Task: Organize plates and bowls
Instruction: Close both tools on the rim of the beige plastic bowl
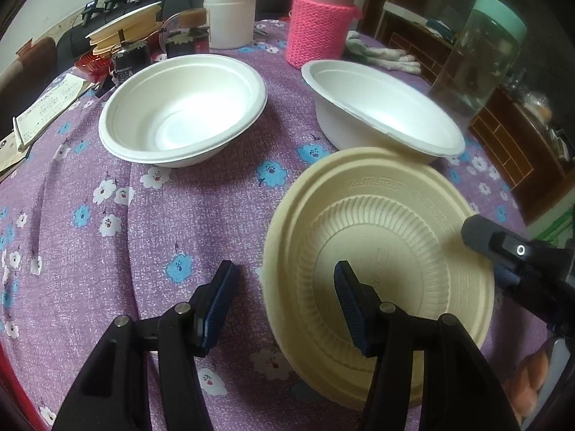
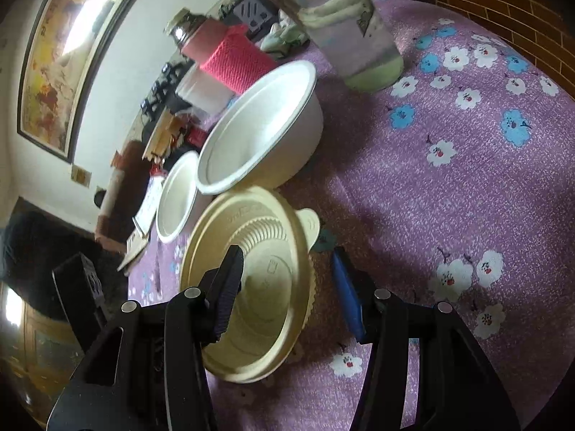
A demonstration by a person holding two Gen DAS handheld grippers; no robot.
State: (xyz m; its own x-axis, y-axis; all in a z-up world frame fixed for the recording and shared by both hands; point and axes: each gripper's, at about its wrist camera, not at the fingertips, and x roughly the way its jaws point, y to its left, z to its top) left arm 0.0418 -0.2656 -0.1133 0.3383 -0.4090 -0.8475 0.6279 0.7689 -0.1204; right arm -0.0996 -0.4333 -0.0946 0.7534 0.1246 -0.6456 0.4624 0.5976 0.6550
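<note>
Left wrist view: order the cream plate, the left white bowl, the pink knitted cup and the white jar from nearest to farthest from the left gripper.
From the left gripper:
1. cream plate, its rim between the fingers
2. left white bowl, ahead, left
3. pink knitted cup, far, right of centre
4. white jar, far, roughly level with the cup; too close to call

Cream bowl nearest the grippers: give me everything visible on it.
The cream bowl is round, pale yellow, plastic-looking, with radial ribs inside, an embossed band on its wide rim and a small tab handle in the right wrist view. It sits upright and empty on the purple floral tablecloth, in front of a white bowl. The left gripper and right gripper each straddle its rim, one finger inside, one outside; pads not visibly pressing.
</note>
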